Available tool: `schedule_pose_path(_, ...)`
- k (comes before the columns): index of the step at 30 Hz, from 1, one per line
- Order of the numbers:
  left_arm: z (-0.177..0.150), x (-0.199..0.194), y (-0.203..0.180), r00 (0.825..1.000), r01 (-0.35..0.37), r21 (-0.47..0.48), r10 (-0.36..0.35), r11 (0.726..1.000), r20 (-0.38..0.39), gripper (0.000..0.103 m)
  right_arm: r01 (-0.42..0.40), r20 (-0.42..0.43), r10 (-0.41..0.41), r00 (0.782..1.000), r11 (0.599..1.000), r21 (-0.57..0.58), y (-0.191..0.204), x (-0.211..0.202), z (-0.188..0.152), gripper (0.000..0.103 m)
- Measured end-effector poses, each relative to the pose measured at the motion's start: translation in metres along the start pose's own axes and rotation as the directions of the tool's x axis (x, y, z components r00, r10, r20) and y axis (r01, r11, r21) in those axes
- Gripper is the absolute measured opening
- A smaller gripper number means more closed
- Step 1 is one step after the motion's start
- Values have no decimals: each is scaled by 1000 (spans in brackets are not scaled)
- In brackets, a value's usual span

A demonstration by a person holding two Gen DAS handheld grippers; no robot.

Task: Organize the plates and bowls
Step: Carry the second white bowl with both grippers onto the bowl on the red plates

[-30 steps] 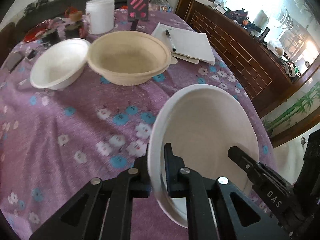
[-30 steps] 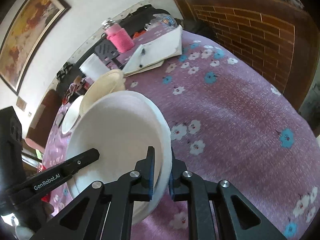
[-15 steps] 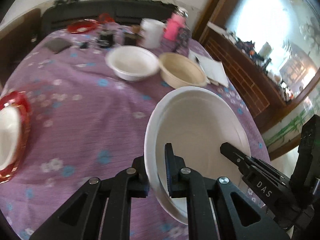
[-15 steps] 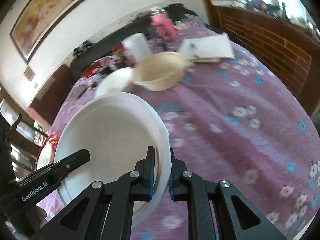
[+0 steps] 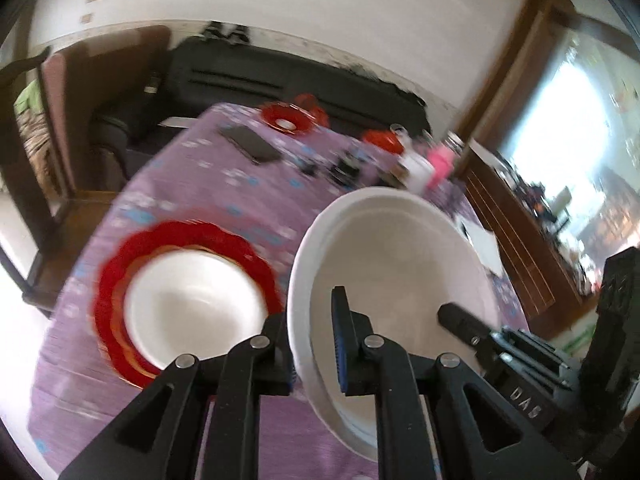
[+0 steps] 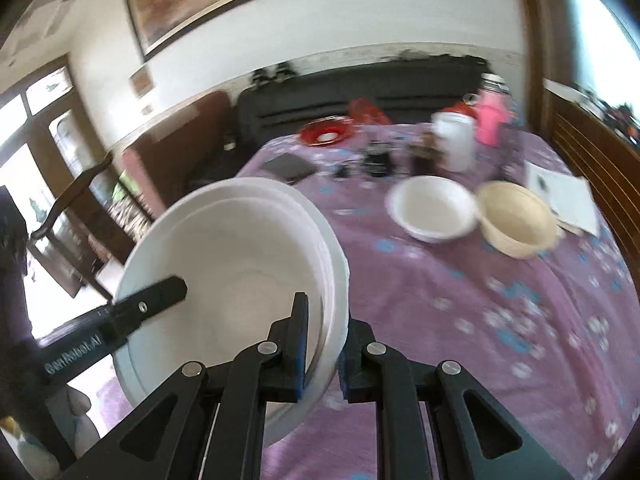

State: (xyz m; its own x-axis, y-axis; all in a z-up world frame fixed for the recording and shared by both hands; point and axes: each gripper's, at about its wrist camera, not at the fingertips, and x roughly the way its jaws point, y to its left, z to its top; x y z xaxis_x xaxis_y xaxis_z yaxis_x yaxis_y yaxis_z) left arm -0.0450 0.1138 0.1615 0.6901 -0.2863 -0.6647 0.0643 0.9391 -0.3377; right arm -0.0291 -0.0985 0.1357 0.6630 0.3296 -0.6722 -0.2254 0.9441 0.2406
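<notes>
A large white bowl [image 5: 392, 264] with a stepped double rim hangs tilted above the purple flowered tablecloth [image 6: 460, 300], held from two sides. My left gripper [image 5: 308, 308] pinches its left rim. Its jaws are opening very slightly, but the pads still press on the rim. My right gripper [image 6: 324, 312] is shut on the opposite rim of the bowl [image 6: 232, 264]. Each gripper shows in the other's view, the right gripper [image 5: 460, 316] and the left gripper [image 6: 160, 292]. Below and left lies a red scalloped plate [image 5: 116, 272] with a white bowl [image 5: 192, 300] in it.
Further along the table stand a small white bowl [image 6: 434, 208], a beige bowl [image 6: 516, 220], a white cup [image 6: 452, 140], a pink bottle [image 6: 492, 120], an open notebook [image 6: 560, 196], a dark phone [image 6: 288, 166] and a small red dish [image 6: 324, 132]. Chairs and a dark sofa lie beyond.
Both grippers have carried the white bowl up and leftwards across the table. The beige and small white bowls have dropped back, and the red plate with its bowl has come into the left view.
</notes>
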Motion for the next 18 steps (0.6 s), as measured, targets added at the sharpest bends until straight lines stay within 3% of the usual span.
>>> schedule_pose_path(4, 13, -3, 42, 997, -76, -52, 76, 996, 4, 13, -67, -24, 66, 998, 995, -70, 41, 31, 17, 15)
schedule_pose_path(9, 25, 5, 90, 979, -204, -89, 203, 975, -16, 13, -115, -44, 110, 993, 982, -148, 87, 68, 27, 15)
schedule_pose_path(14, 26, 31, 124, 965, -260, -143, 251, 955, -83, 13, -137, -127, 121, 984, 983, -126, 97, 114, 25, 15)
schedule_pose_path(18, 14, 61, 130, 948, -300, -123, 282, 946, -145, 16, -121, -173, 101, 980, 986, -111, 93, 140, 13, 15)
